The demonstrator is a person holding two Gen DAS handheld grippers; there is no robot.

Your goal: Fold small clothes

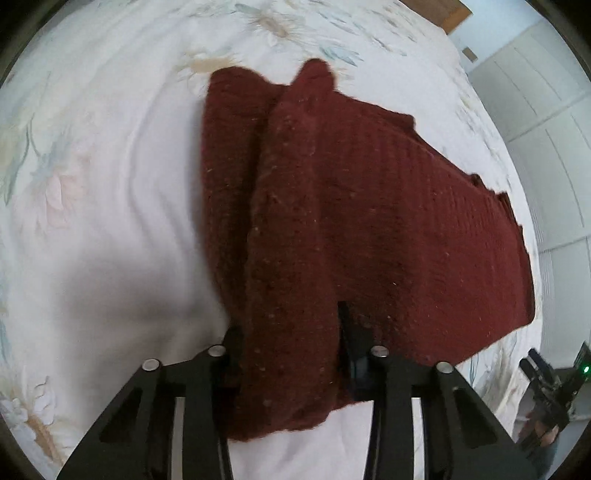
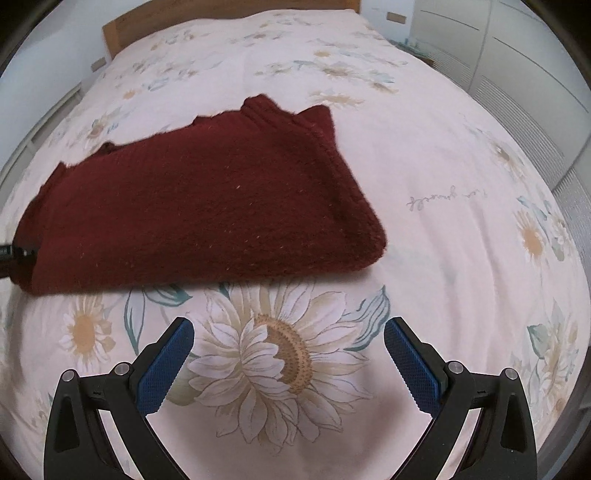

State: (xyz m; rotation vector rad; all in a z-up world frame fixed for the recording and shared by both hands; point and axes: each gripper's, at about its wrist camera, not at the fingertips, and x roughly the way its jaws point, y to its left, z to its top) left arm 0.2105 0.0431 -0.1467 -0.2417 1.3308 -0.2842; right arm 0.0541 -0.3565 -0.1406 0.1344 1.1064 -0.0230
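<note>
A dark red knitted sweater (image 1: 369, 221) lies folded on the floral bedspread (image 1: 92, 221). My left gripper (image 1: 288, 332) is shut on a thick fold at the sweater's near edge; the cloth fills the gap between the fingers and hides the pads. In the right wrist view the sweater (image 2: 207, 210) lies ahead and to the left. My right gripper (image 2: 288, 354) is open and empty above a printed sunflower, short of the sweater's near edge. The left gripper's tip (image 2: 14, 254) shows at the sweater's left end.
The bedspread (image 2: 443, 166) covers the whole bed. A wooden headboard (image 2: 122, 33) stands at the far end. White wardrobe doors (image 2: 517, 74) line the right side. The right gripper (image 1: 546, 387) shows at the lower right of the left wrist view.
</note>
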